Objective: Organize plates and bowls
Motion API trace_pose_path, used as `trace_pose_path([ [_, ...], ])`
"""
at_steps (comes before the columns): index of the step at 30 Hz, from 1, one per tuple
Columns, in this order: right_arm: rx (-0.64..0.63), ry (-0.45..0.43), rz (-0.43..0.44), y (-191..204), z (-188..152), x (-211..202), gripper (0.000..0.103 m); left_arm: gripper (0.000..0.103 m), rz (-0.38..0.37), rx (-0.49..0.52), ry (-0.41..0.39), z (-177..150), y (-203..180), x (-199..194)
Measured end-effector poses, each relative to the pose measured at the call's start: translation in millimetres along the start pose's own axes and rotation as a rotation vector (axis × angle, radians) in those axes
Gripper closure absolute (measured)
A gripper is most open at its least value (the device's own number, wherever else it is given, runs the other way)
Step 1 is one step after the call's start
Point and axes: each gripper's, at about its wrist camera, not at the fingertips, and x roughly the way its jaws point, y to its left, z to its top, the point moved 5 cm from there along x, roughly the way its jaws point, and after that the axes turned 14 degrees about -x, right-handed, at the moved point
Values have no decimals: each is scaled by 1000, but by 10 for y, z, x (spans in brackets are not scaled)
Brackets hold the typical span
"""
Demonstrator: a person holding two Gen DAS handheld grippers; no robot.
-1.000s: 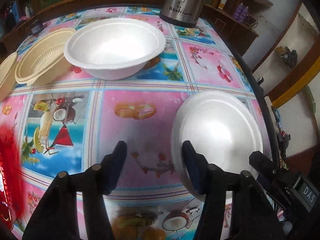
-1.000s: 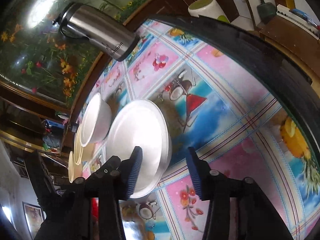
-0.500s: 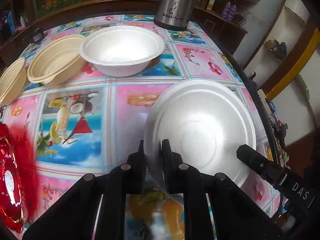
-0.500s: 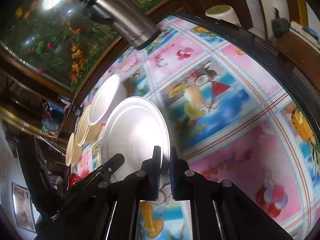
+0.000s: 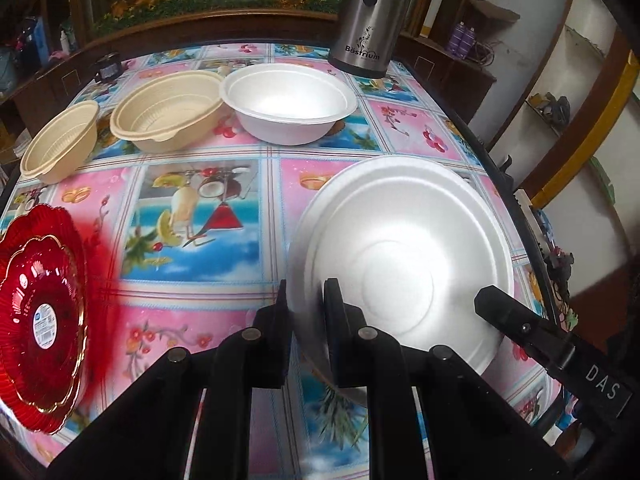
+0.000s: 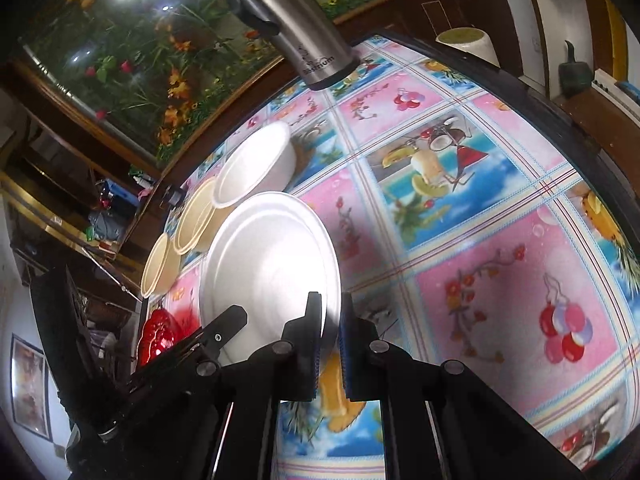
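A white foam plate (image 5: pixel 404 264) is lifted off the table, tilted. My left gripper (image 5: pixel 306 300) is shut on its near left rim. My right gripper (image 6: pixel 330 320) is shut on the opposite rim of the same plate (image 6: pixel 268 268); its finger (image 5: pixel 516 324) shows in the left wrist view. A white foam bowl (image 5: pixel 288 100) stands at the back, with two beige bowls (image 5: pixel 168 110) (image 5: pixel 60 140) to its left. A red glass plate (image 5: pixel 40 312) lies at the near left.
A steel thermos (image 5: pixel 368 20) stands at the back of the table behind the white bowl. The table's dark right edge (image 5: pixel 516 196) runs close to the held plate. A small dark jar (image 5: pixel 108 68) stands at the back left.
Both grippers closed on the white foam plate's rim and lifted it off the table. The view has pulled back and up, and the red plate has come into sight.
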Motion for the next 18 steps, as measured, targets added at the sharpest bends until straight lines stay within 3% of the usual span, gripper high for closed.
trace_pose_path([
  [18,-75,-1,54,468,-268,-30,95,91,12,-55,-48,-173,489,-309],
])
